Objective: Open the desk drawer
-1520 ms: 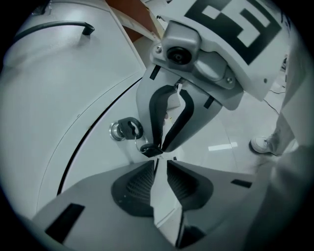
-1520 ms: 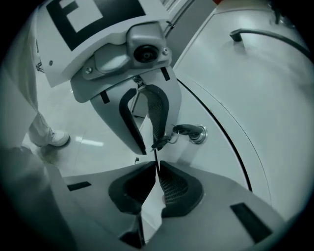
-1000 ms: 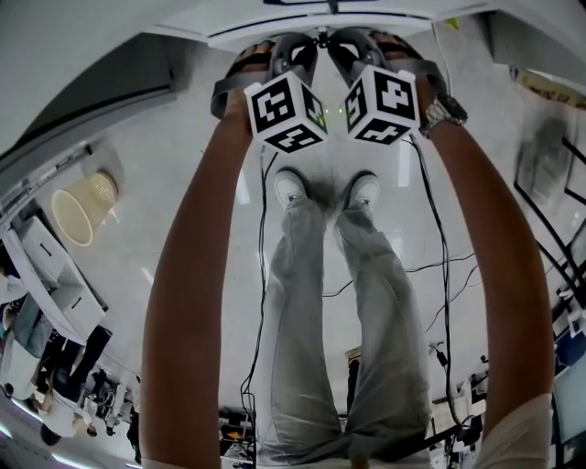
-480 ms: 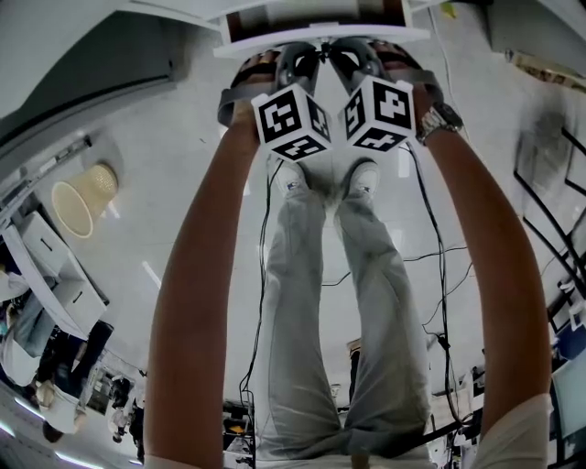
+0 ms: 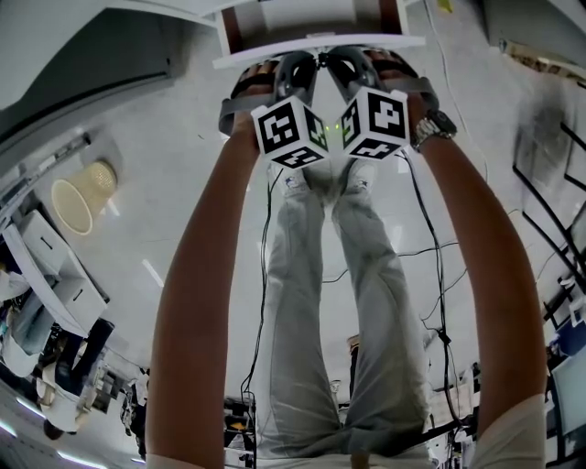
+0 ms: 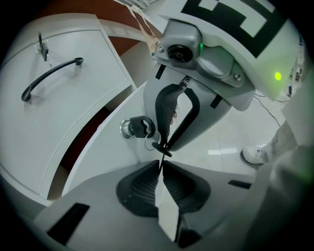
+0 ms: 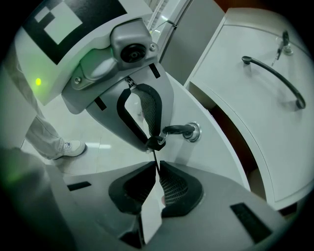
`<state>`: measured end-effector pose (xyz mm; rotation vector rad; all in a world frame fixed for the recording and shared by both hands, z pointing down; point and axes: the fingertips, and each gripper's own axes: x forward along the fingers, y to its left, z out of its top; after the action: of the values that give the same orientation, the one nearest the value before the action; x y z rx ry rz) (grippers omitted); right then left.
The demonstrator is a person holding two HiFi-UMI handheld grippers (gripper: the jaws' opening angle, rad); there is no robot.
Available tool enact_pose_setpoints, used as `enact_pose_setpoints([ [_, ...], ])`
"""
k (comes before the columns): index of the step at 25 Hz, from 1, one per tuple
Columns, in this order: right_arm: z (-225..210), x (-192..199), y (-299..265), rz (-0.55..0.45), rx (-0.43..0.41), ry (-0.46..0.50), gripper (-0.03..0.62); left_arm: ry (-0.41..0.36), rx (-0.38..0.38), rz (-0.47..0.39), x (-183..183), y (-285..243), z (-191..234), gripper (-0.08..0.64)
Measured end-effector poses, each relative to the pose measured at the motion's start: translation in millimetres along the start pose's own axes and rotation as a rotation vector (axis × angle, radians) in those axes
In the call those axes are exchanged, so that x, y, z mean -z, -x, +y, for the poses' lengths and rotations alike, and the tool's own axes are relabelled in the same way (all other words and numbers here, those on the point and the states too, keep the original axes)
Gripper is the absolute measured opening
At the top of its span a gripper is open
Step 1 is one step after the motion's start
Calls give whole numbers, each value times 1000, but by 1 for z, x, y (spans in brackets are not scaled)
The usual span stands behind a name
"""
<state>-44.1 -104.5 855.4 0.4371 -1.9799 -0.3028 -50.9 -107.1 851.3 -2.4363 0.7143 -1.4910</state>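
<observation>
The white drawer front [image 5: 275, 53] sits at the top of the head view, with brown drawer sides [image 5: 231, 27] showing behind it. My left gripper [image 5: 305, 60] and right gripper [image 5: 341, 60] meet at its edge, tip to tip. In the left gripper view my left gripper [image 6: 161, 166] is shut on the thin white edge of the drawer front [image 6: 103, 162], facing the other gripper. My right gripper [image 7: 157, 169] pinches the same edge [image 7: 216, 157] from the other side. A key with a ring sits in the drawer's lock [image 6: 132, 128] [image 7: 192, 131].
Beside the drawer is a white cabinet panel with a black bar handle [image 6: 51, 77] [image 7: 274, 78] and its own key. The person's legs and white shoes [image 5: 366, 275] stand just below the grippers. Cables [image 5: 441, 275] run over the floor. A beige basket [image 5: 78, 203] stands left.
The drawer has slid out toward the person, and more of its brown inside now shows. Both grippers came back with it, still shut on its front edge.
</observation>
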Motion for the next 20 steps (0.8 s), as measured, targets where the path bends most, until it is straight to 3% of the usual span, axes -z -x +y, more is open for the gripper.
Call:
enact_pose_setpoints([
  [12, 14, 2, 2, 15, -11, 0, 43, -16, 6, 21, 1, 3, -12, 36],
  [16, 18, 1, 8, 23, -69, -7, 58, 56, 22, 3, 0, 12, -10, 75],
  [20, 14, -4, 21, -14, -89, -82, 77, 146, 16, -16, 3, 25, -4, 81],
])
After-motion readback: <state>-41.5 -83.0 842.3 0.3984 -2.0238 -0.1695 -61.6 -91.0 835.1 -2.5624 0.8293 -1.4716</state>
